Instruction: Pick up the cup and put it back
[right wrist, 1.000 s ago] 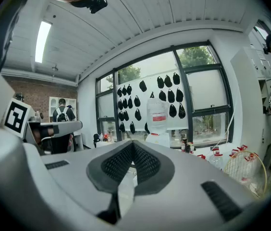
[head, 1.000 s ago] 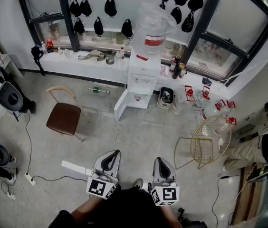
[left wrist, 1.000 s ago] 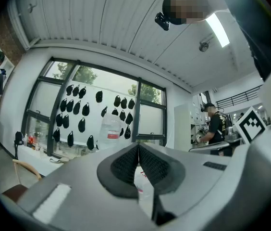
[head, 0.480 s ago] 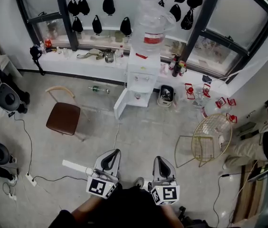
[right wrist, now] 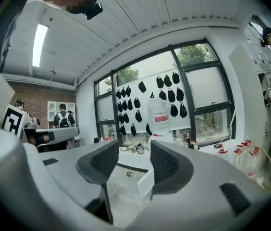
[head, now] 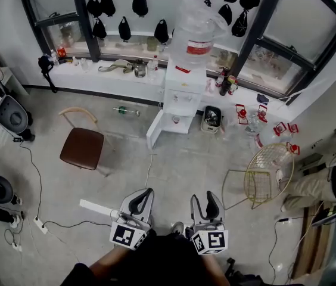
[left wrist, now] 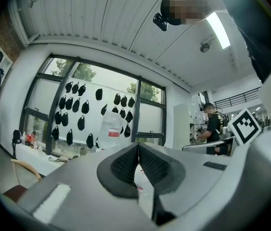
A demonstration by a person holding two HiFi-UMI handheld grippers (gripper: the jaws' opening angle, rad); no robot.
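A white water dispenser with a big clear bottle on top stands against the far window sill; it also shows as the dispenser in the right gripper view. A small cup-like thing sits in its niche, too small to be sure of. Both grippers are held low, close to my body, far from the dispenser. My left gripper is shut, its pads meeting with nothing between them. My right gripper has its jaws opening, with only air between the pads.
A brown chair stands to the left and a gold wire chair to the right. Cables and a white strip lie on the floor near my feet. A bottle lies by the sill. A person sits at the far right.
The right gripper's jaws have parted from shut to open. The left gripper has stayed shut and still. The head view has shifted slightly.
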